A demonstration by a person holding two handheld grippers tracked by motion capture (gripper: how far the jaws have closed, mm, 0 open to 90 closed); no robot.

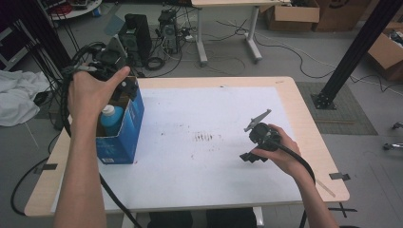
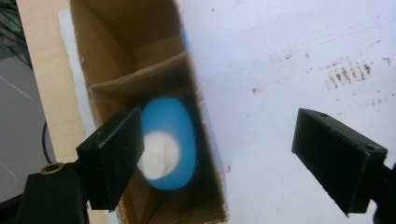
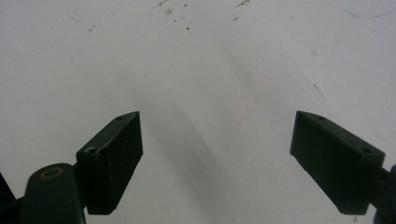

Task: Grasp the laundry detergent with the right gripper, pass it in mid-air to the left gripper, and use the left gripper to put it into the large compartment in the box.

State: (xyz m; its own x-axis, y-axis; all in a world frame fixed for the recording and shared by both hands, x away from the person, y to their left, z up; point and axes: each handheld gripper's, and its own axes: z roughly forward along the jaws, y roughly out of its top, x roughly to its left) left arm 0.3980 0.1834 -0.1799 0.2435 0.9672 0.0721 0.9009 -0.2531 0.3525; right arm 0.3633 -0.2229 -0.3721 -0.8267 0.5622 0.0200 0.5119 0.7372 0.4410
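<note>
Bottle [image 2: 168, 142]: blue body, white cap, standing upright in the blue carton [image 1: 124, 130] at the left edge of the desk [image 1: 214, 156]. In the left gripper view the cap faces straight up toward the camera, so the long axis runs vertically, cap at the top, base hidden down in the compartment. A cardboard divider [image 2: 140, 79] crosses the carton just beyond the bottle on the far side.

Left gripper [image 2: 219, 154]: fingers [image 2: 114, 156] spread wide and empty. One finger overlaps the left edge of the bottle in the picture; the other hangs over bare white desk surface, outside the carton's right wall. Whether the near finger touches anything cannot be told. In the high view the left hand [image 1: 92, 92] holds this gripper above the carton's open top.

Right gripper [image 3: 217, 158]: fingers [image 3: 112, 161] wide apart, holding nothing, pointed at empty desk surface to the right of centre, well apart from the carton.

Likely faults from this position:
- A straight descent would probably bring the outer finger down on or outside the carton wall, so a closure would pinch cardboard together with the bottle.
- The carton appears light and unrestrained; a side load could slide or tip it toward the desk edge.
- The compartment looks narrow, so fingers may jam against divider or wall.
- The rounded bottle shoulder may slip if gripped below the cap off-centre.
</note>
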